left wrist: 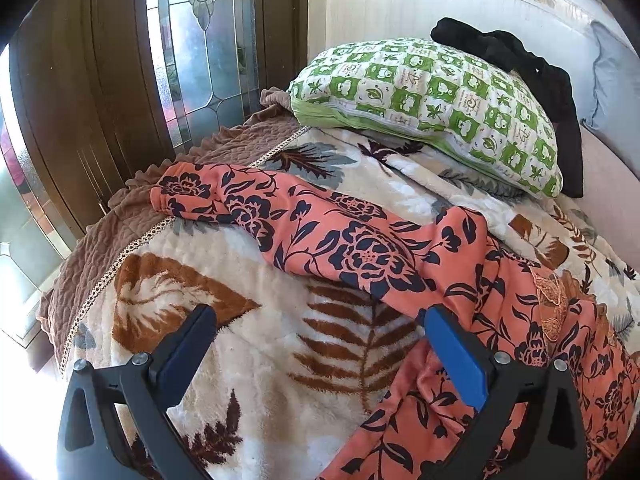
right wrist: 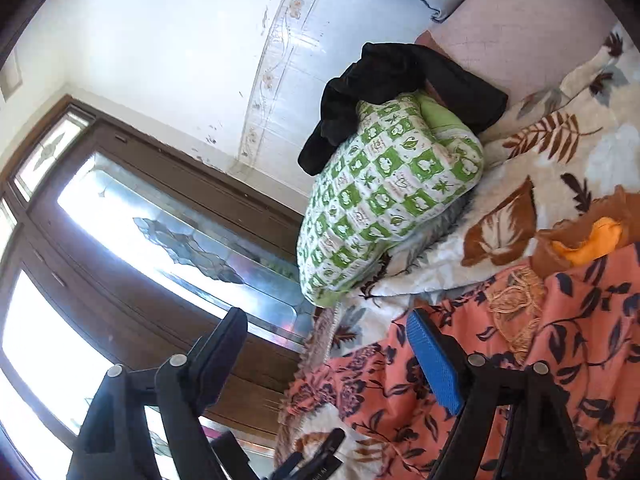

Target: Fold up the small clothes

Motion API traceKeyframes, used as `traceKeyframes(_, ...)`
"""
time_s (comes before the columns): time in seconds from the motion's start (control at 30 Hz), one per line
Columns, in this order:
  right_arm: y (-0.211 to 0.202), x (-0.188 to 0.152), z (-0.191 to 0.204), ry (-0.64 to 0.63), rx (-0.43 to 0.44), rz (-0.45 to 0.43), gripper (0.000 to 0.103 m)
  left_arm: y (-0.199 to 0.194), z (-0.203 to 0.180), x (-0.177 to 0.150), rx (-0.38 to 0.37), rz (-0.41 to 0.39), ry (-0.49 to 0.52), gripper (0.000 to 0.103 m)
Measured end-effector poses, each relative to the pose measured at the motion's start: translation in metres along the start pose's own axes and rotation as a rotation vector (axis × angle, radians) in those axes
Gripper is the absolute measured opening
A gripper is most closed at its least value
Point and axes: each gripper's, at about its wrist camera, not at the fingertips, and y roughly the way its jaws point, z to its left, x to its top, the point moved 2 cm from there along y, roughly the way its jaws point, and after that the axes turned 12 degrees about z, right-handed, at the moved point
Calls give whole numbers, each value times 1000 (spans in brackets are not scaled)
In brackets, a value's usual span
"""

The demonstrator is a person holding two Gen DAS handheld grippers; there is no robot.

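An orange garment (left wrist: 340, 240) with dark navy flowers lies spread on a cream blanket (left wrist: 240, 360) with a leaf print. One long sleeve (left wrist: 188, 196) stretches to the left toward the bed's edge. My left gripper (left wrist: 318, 314) hangs open just above the blanket. Its blue-padded right finger (left wrist: 456, 356) is over the garment's lower edge, and its left finger (left wrist: 188, 340) is over bare blanket. The right wrist view is tilted. In it my right gripper (right wrist: 326, 317) stands open and lifted, with nothing between its fingers and the garment (right wrist: 520, 360) below and to the right.
A green-and-white checked pillow (left wrist: 432, 108) lies at the head of the bed with black clothing (left wrist: 520, 60) draped behind it. A brown quilted cover (left wrist: 100, 248) edges the bed on the left. A wooden door with leaded glass (left wrist: 200, 40) stands beyond. A brown-and-orange cloth (right wrist: 592, 236) lies near the garment.
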Motion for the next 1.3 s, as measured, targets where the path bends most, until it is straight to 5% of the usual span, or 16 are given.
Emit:
traceKeyframes(0.1, -33, -17, -55, 121, -129, -2, 84, -6, -9, -3, -69, -28, 25, 103)
traceKeyframes(0.2, -83, -42, -112, 259, -137, -44, 83, -10, -37, -12, -161, -33, 142, 103)
traceKeyframes(0.37, -134, -75, -182, 430, -151, -89, 80, -5, -105, -40, -200, -12, 423, 103)
traceKeyframes(0.43, -149, -81, -208, 516, -191, -125, 81, 1, -127, -42, -240, 21, 469, 103)
traceKeyframes(0.47, -152, -83, -223, 583, -144, -141, 79, 3, -137, -40, -264, 23, 473, 103)
traceKeyframes(0.53, -160, -82, -231, 642, -70, -167, 80, 6, -155, -37, -334, 43, 475, 103)
traceKeyframes(0.67, -157, -77, -228, 609, -92, -118, 80, 23, -192, -46, -390, 127, 516, 103)
traceKeyframes(0.73, -158, -78, -227, 603, -72, -124, 80, 34, -206, -48, -369, 154, 520, 80)
traceKeyframes(0.77, -159, -80, -228, 595, -67, -121, 80, 40, -210, -49, -381, 201, 519, 43)
traceKeyframes(0.8, -159, -80, -227, 584, -68, -115, 80, 47, -214, -52, -413, 264, 517, 25)
traceKeyframes(0.93, -153, -81, -220, 553, -103, -108, 80, 48, -211, -53, -483, 299, 468, 10)
traceKeyframes(1.03, -151, -82, -218, 538, -105, -99, 80, 35, -193, -42, -655, 360, 380, 9)
traceKeyframes(1.17, -150, -81, -217, 524, -103, -88, 80, 16, -167, -28, -755, 334, 298, 9)
traceKeyframes(1.23, -147, -82, -214, 508, -123, -88, 80, 17, -156, -26, -866, 402, 232, 9)
traceKeyframes(1.3, -145, -81, -212, 495, -147, -86, 80, 20, -148, -25, -891, 449, 198, 9)
